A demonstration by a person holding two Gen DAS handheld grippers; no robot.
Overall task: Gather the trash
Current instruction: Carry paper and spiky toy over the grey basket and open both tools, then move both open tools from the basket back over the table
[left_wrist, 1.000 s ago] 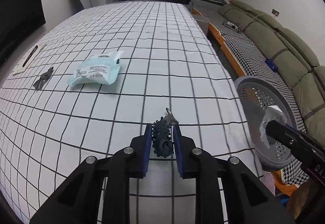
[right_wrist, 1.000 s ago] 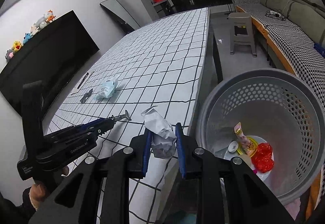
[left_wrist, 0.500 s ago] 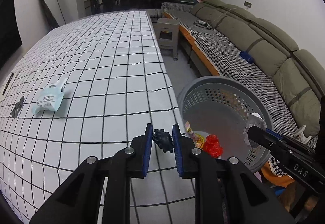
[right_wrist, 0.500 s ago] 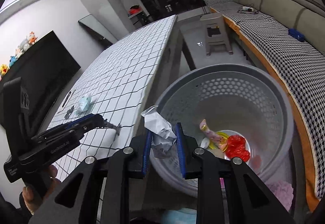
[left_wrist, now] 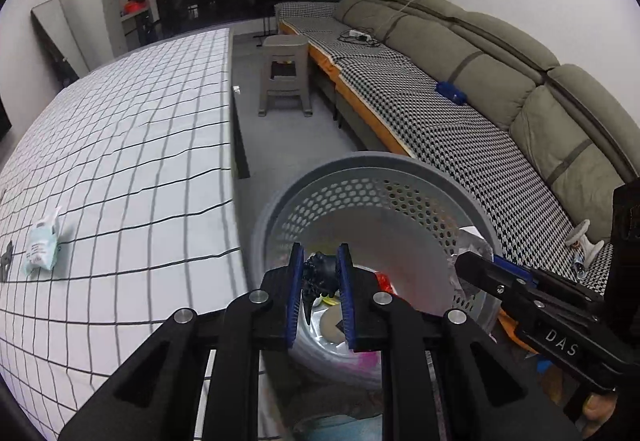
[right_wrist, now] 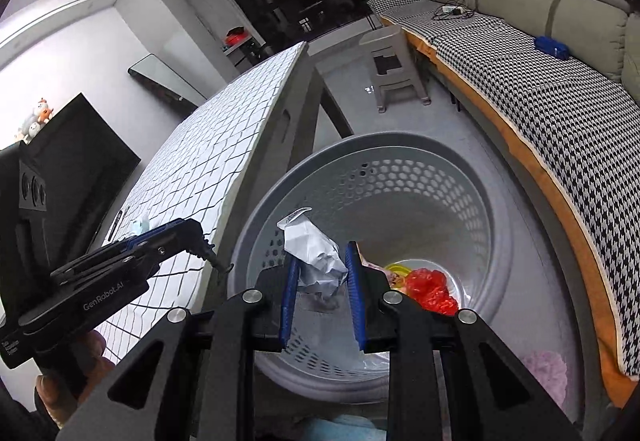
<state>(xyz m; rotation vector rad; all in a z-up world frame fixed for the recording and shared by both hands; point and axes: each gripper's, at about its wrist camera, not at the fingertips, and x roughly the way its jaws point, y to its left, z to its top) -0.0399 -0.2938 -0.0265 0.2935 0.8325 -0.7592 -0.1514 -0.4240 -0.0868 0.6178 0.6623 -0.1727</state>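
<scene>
Since a second ago both grippers have swung off the checked table and now hang over the mouth of the grey basket, each with its load unchanged. The left gripper (left_wrist: pixel 320 281) has its jaws closed narrowly on a small black spiky piece (left_wrist: pixel 318 273), which dangles between the blue pads above the near left part of the opening. The right gripper (right_wrist: pixel 320 279) has its jaws a little wider, pinched on a crumpled white wrapper (right_wrist: pixel 316 253) that stands up past the fingertips, also inside the rim line. By my reading the step in hand is the drop: both items look carried to the bin and not yet let go, so the next move calls only for parting the jaws, perhaps after easing the left one a touch farther in, since it sits close to the near left wall. The perforated basket (right_wrist: pixel 440 177) stands on the floor just right of the table edge, and at its bottom lie a red crumpled scrap (right_wrist: pixel 432 287) and something yellow (right_wrist: pixel 398 271) beside it. Far left on the table (left_wrist: pixel 140 161) a pale blue packet (left_wrist: pixel 42 247) remains to be collected.
</scene>
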